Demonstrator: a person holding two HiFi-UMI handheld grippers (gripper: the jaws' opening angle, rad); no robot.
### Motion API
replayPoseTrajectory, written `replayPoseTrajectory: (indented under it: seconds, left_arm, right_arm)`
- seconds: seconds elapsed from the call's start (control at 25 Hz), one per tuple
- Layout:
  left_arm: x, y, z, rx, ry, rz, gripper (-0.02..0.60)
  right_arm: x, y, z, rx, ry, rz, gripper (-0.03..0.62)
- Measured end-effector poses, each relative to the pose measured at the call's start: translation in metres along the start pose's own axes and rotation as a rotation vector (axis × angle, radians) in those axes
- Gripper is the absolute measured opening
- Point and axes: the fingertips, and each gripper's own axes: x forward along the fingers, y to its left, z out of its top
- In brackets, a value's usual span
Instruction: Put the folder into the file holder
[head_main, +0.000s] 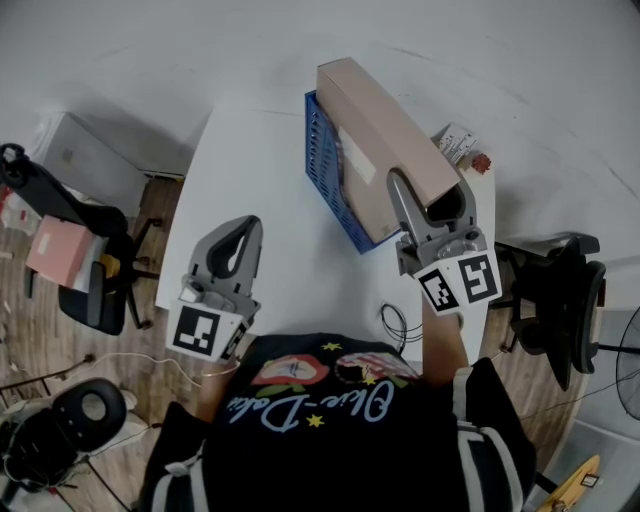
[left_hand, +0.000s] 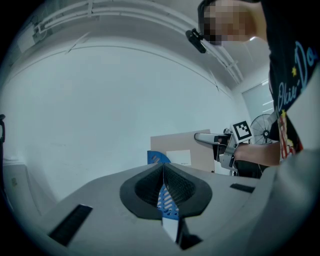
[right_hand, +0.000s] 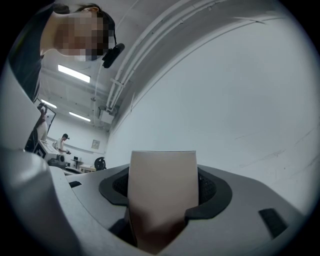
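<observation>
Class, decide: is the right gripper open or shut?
Shut on the folder: the right gripper has its jaws pressed against both faces of it.

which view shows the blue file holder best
Head view: the file holder shows its blue mesh wall left of the folder. Left gripper view catches only a blue sliver; right gripper view shows none.

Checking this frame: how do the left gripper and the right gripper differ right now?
The right gripper is shut on the brown folder; the left gripper has its jaws together with nothing between them. The right gripper is up at the blue file holder, while the left gripper hangs apart from it, over the left part of the white table. Both are grey and carry a black-and-white marker cube.
</observation>
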Motion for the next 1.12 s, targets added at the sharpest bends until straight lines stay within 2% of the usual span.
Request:
replayPoseTrajectory:
  seconds: [1.12]
  left_arm:
    - [0.001, 0.0, 0.0, -0.008, 0.0, -0.001, 0.005]
  right_arm:
    - [-0.003, 0.001, -0.026, -0.009, 0.073, -0.006, 0.273]
